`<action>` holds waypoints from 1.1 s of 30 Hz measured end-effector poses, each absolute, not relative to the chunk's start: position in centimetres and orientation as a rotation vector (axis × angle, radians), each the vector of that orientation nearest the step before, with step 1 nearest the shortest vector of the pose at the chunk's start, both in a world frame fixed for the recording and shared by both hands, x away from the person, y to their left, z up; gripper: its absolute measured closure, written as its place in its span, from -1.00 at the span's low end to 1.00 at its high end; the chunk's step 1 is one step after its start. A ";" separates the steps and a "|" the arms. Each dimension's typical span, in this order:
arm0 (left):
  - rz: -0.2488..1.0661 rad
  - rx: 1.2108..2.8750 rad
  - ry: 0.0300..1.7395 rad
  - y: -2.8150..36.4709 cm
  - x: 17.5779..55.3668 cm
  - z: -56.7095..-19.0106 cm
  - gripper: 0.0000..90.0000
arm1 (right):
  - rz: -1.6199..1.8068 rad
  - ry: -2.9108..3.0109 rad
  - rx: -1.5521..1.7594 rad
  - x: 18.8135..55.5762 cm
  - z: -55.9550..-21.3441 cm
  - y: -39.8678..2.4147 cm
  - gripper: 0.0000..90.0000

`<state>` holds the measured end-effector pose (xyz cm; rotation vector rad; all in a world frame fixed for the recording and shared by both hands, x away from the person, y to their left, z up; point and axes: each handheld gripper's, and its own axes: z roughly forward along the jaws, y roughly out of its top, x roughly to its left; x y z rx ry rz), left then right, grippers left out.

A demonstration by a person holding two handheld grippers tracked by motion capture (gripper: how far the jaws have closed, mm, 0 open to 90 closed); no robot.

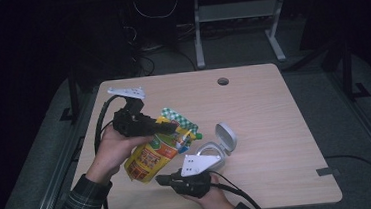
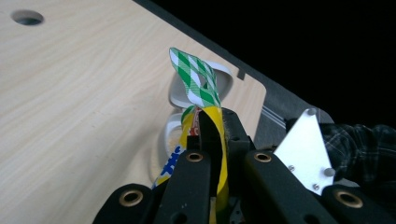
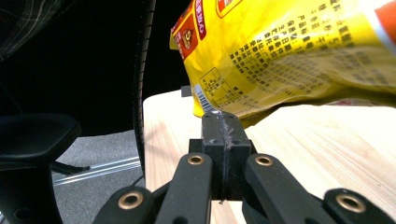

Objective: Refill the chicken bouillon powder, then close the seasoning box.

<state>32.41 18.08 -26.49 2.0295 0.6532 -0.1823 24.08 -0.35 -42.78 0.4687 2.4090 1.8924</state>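
Toward the left edge of the table [image 1: 254, 109], your left gripper [image 1: 168, 127] is clamped on the upper part of a yellow snack bag [image 1: 155, 154], just below its green-and-white checked top [image 1: 179, 119]. In the left gripper view, the bag's yellow film [image 2: 215, 140] is pinched flat between the two black jaws, with the checked top [image 2: 196, 81] standing free above them. The bag hangs tilted in the air, bottom end lower and toward the near edge, clear of the tabletop.

Further right, near the middle of the near edge, your right gripper [image 1: 161, 178] sits low with its jaws pressed together on nothing. In the right gripper view they meet just below the bag's lower corner [image 3: 243, 109]; I cannot tell whether they touch it.

Right of the bag, a white flip-lid container [image 1: 212, 150] rests on the table with its lid [image 1: 226, 137] tipped open.

This looks like setting up to pour into the container or to open the bag. Keep the left grip firm and below the seal, so the film does not slip. To steady the bottom, part the right jaws first, then take the corner. Hold the mouth over the container before tipping, and tip slowly to avoid spills.
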 end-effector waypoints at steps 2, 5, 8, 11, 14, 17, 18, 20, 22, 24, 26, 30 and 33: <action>-0.160 2.016 0.656 18.6 32.6 -26.6 1.00 | 1.887 2.408 0.470 24.1 -42.7 -0.5 1.00; -0.135 1.989 0.664 19.1 32.9 -26.9 1.00 | 1.879 2.408 0.470 24.1 -42.6 -0.6 1.00; -0.092 1.971 0.673 19.6 33.4 -27.7 1.00 | 1.864 2.417 0.467 24.1 -42.5 -0.7 1.00; -0.037 1.968 0.679 19.7 33.8 -28.2 1.00 | 1.854 2.423 0.465 24.1 -42.5 -0.9 1.00; -0.016 1.953 0.687 19.8 34.2 -28.7 1.00 | 1.847 2.424 0.468 24.0 -42.4 -1.2 1.00; 0.007 1.951 0.678 19.8 34.7 -29.1 1.00 | 1.845 2.426 0.470 24.0 -42.2 -1.4 1.00; 0.022 1.949 0.674 19.8 34.9 -29.3 1.00 | 1.843 2.426 0.473 24.0 -42.2 -1.5 1.00; 0.039 1.943 0.665 19.7 35.3 -29.7 1.00 | 1.842 2.427 0.479 24.1 -42.1 -1.7 1.00; 0.051 1.943 0.652 19.7 35.6 -30.0 1.00 | 1.837 2.425 0.483 24.1 -41.9 -2.2 1.00; 0.060 1.926 0.653 19.6 35.9 -30.3 1.00 | 1.837 2.426 0.499 24.1 -41.8 -2.4 1.00; 0.078 1.923 0.640 19.5 36.2 -30.8 1.00 | 1.832 2.423 0.502 24.2 -41.6 -2.7 1.00; 0.102 1.916 0.619 19.5 36.6 -31.9 1.00 | 1.810 2.424 0.512 24.5 -41.3 -3.6 1.00; 0.114 1.919 0.614 19.6 36.8 -32.7 0.99 | 1.797 2.426 0.529 24.7 -41.1 -4.3 1.00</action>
